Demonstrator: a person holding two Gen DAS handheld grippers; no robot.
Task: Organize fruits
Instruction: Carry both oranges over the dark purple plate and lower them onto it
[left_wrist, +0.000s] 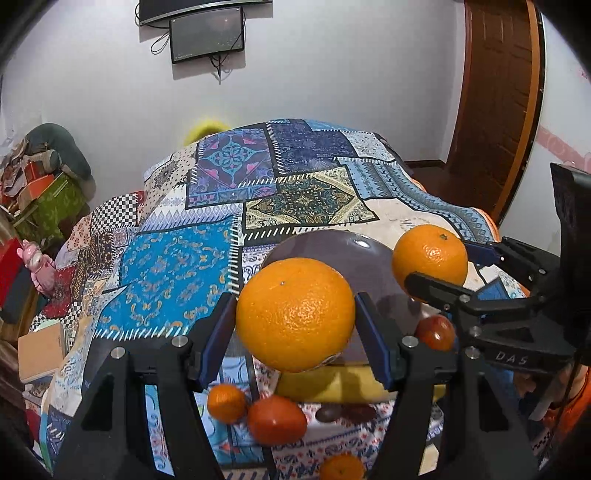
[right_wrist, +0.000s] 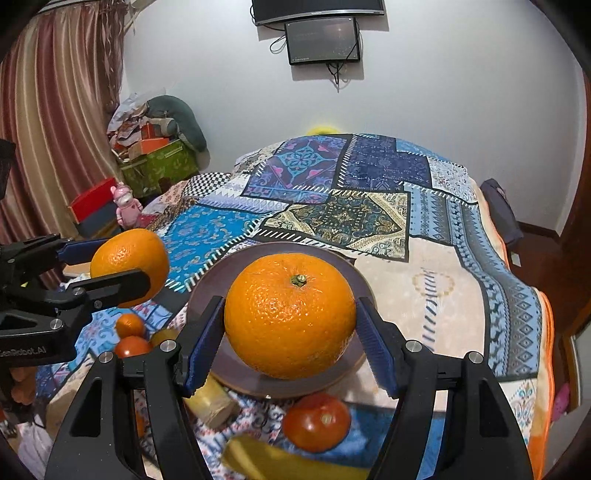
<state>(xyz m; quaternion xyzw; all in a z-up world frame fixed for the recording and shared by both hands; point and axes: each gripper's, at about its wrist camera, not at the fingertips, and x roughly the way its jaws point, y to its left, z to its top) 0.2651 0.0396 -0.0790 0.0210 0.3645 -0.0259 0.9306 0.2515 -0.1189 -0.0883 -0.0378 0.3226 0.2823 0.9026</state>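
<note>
Oranges: two, one (left_wrist: 295, 314) clamped in the left gripper (left_wrist: 295, 325), one (right_wrist: 290, 319) in the right gripper (right_wrist: 291, 328), both above the plate (right_wrist: 354, 273).
Plate: purple, on patchwork bedspread (right_wrist: 436, 288).
Loose fruit: tomato (right_wrist: 317, 422), bananas (left_wrist: 332, 386), small tangerine (left_wrist: 226, 402) nearby.

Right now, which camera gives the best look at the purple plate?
The right wrist view: the purple plate shows most of its round rim, behind and below the orange held in the right gripper. The left wrist view shows only part of the plate, behind its own orange.
</note>
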